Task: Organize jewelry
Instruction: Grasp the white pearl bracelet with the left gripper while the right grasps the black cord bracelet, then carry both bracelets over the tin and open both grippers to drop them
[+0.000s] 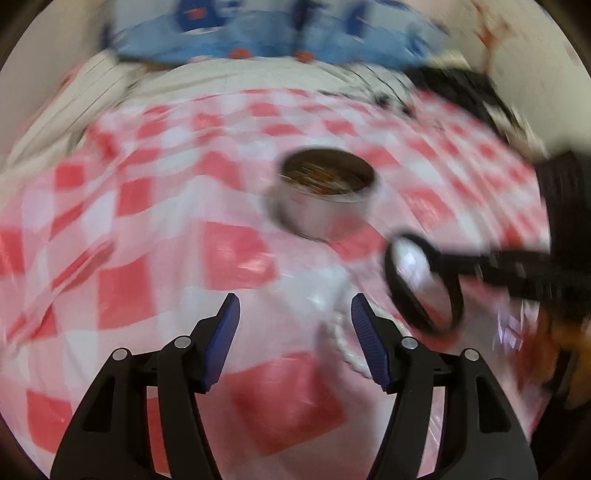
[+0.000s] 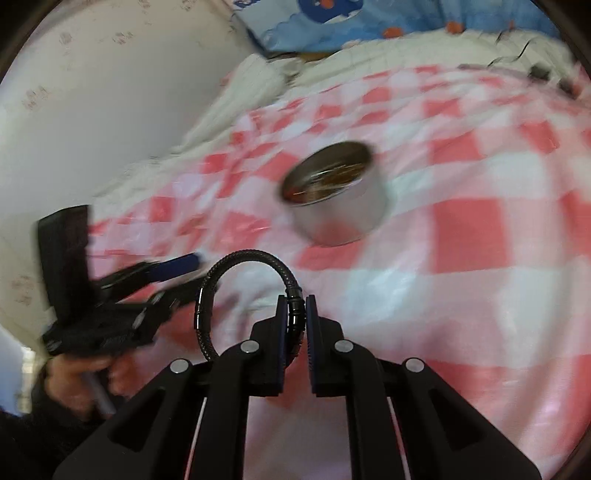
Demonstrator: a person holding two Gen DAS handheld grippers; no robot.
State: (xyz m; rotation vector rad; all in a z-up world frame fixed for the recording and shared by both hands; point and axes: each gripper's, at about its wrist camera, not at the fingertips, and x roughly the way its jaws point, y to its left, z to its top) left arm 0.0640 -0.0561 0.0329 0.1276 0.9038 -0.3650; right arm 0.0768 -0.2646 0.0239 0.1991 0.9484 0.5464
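Left wrist view: the left claw (image 1: 295, 321) hangs open and empty over the checked cloth (image 1: 147, 206), beside a white beaded strand (image 1: 347, 343). The round tin (image 1: 325, 192) sits ahead.

Right wrist view: the right claw (image 2: 295, 317) pinches a black bracelet (image 2: 243, 269) by one thin edge. Heavy blur suggests fast movement; the bracelet could swing loose and miss the tin (image 2: 334, 195).

**No readable text**

Both views blurred w/ motion; no words, labels, brands or nos. legible. Blue printed fabric (image 2: 332, 22) at far edge of bed shows only cartoon shapes, no lettering. Metal tin (image 2: 334, 194) on checked cloth (image 2: 480, 221) has no readable label. Wall (image 2: 92, 92) marks: faint paw-like prints, not text.
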